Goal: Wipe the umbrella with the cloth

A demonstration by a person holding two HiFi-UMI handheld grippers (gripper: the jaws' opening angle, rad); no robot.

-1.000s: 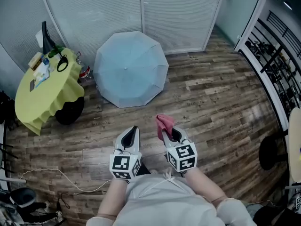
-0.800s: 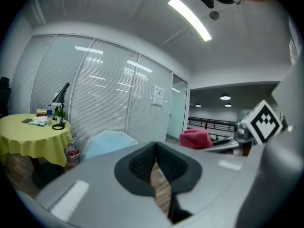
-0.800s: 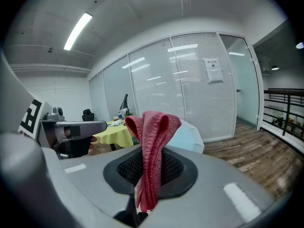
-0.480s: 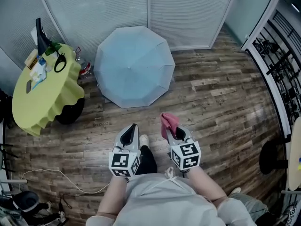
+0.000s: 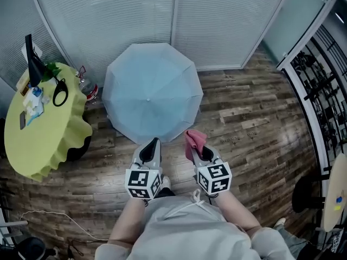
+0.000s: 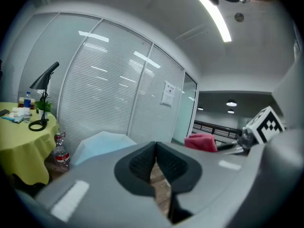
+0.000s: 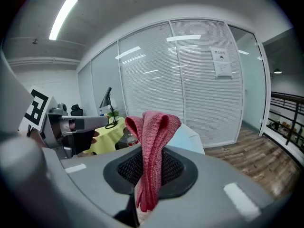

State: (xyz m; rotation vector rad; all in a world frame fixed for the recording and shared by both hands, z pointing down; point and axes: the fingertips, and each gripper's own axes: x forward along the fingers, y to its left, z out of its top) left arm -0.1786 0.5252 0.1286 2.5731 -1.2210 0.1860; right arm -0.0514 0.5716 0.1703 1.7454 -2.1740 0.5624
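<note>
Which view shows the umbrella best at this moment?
The head view: the whole open umbrella sits on the floor, seen from above. The left gripper view catches only a pale blue part of it; the right gripper view shows an edge behind the cloth.

The umbrella (image 5: 152, 91) sits on the floor (image 5: 255, 129), with the table (image 5: 38, 134) to its left.

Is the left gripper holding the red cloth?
No, the cloth is pinched in the right gripper, while the left gripper is shut with nothing in it.
</note>
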